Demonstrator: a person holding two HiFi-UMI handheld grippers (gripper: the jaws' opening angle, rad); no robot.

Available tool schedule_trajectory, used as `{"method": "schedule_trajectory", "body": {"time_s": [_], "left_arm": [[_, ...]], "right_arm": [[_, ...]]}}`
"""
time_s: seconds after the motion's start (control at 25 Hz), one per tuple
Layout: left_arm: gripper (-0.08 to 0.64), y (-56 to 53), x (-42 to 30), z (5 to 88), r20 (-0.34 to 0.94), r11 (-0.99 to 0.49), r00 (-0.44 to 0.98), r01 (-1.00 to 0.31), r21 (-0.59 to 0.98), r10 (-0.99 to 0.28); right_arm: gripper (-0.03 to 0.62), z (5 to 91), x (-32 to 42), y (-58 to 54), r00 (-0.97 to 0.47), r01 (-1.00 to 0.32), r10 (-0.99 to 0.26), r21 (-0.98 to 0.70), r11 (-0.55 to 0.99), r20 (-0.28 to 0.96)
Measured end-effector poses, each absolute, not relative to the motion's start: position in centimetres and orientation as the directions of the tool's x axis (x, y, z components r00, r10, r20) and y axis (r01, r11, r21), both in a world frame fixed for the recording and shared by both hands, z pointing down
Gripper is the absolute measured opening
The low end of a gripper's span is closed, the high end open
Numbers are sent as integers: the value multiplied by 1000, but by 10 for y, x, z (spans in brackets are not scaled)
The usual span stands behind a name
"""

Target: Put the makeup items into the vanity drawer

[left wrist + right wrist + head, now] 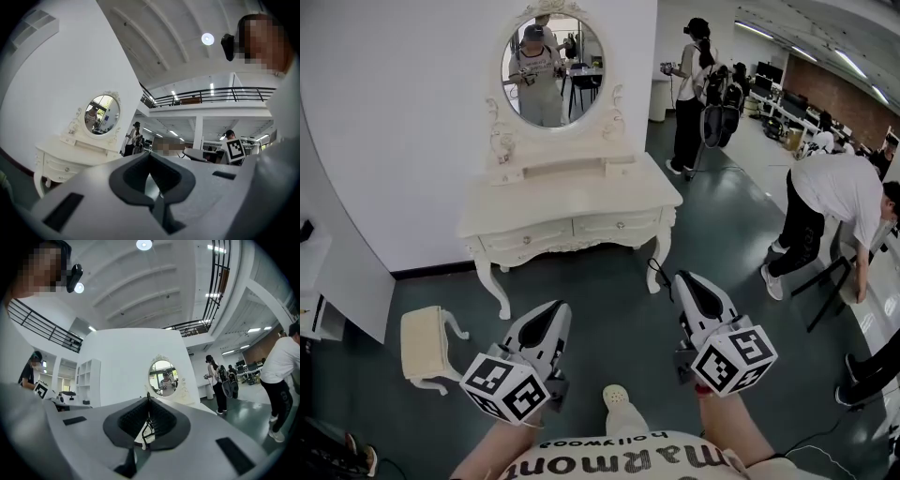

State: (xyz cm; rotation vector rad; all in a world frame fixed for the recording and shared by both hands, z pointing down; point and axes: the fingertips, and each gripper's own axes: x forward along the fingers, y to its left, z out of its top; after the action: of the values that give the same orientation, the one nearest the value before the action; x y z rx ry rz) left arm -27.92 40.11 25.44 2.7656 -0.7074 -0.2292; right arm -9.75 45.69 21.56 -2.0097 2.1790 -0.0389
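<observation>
The cream vanity table (pixel 572 202) stands against the white wall ahead, its oval mirror (pixel 551 70) above it. Both front drawers, the left drawer (pixel 525 236) and the right drawer (pixel 617 223), are closed. I can make out no makeup items on its top. My left gripper (pixel 553 309) and right gripper (pixel 687 279) hang over the dark floor, well short of the table. Each has its jaws pressed together with nothing between them. The vanity (pixel 61 157) shows at the left in the left gripper view (pixel 150 157), and the mirror (pixel 163 377) shows beyond the right gripper (pixel 148 399).
A small cream stool (pixel 427 342) stands on the floor to the left of my grippers. One person (pixel 834 202) bends over at the right, and another person (pixel 692 94) stands behind the vanity's right side. A black cable (pixel 658 274) lies by the table's right leg.
</observation>
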Motion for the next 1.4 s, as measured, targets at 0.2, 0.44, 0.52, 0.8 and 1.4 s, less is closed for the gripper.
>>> {"method": "schedule_trajectory", "body": {"time_s": [0.2,0.44,0.52,0.8,1.4], "left_arm": [[8,368,-271,258,-93,-826,854,-460,325,-512],[8,320,-242,245,-120,-822,835,-486,297,-537],[8,306,-226,238,-137,-827,833,-485,283,-536],[8,263,-170,221,-167,-839,828,-498,218,-535],[8,191,-117,249,-113,-807,813,-533,254,-572]], "right_arm": [[31,223,-88,421,-99,-985,-990,-134,111,-97],[31,221,-51,369,-125,-965,-984,-216,151,-127],[31,219,-36,352,-134,-960,-982,-227,162,-134],[31,201,14,304,-161,-963,-971,-186,194,-176],[31,230,69,222,-195,-953,-969,-206,223,-149]]}}
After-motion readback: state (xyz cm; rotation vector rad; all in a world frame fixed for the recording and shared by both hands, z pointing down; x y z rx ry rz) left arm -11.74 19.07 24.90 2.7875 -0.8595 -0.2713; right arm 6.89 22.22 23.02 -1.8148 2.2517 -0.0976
